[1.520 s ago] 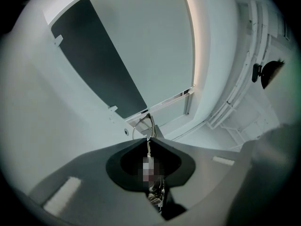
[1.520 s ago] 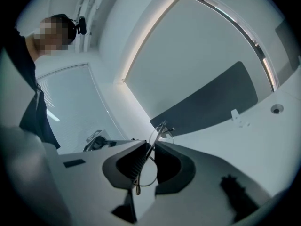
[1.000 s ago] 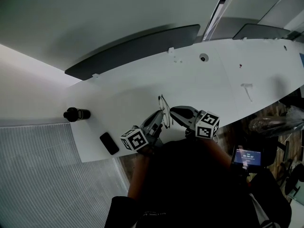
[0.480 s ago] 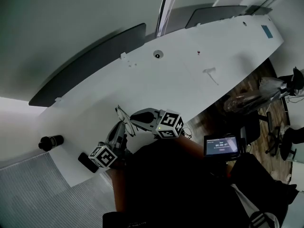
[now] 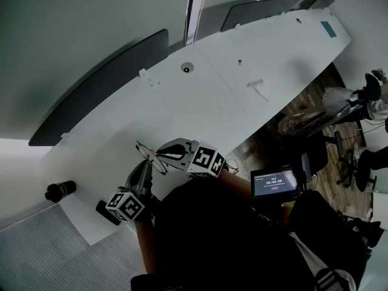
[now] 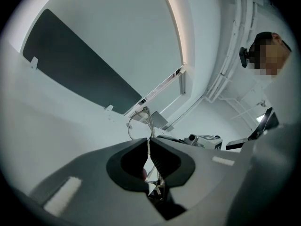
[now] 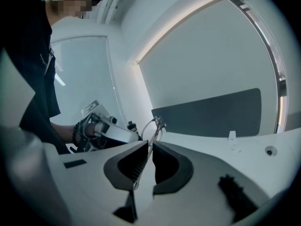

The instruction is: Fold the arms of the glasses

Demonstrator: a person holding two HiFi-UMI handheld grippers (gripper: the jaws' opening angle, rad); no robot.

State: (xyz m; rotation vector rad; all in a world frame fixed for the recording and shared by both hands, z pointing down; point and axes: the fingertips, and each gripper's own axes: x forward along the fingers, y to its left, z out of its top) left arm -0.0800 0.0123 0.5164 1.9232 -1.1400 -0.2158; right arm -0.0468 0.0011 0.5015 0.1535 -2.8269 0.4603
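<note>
Glasses (image 5: 145,151) held up over the near edge of the white table (image 5: 242,108), between both grippers. Left gripper (image 6: 148,145) pinches the thin wire frame. Right gripper (image 7: 150,148) also pinches it. Small screen (image 5: 274,182) at near right: digits too small to read.

Only txt I can half-read: small screen (image 5: 273,182), timer-style digits w/ colons, starts 00:00, last pair too small. Left of the screen, right gripper's marker cube (image 5: 205,160) & left gripper's marker cube (image 5: 126,205): b/w square codes only.
</note>
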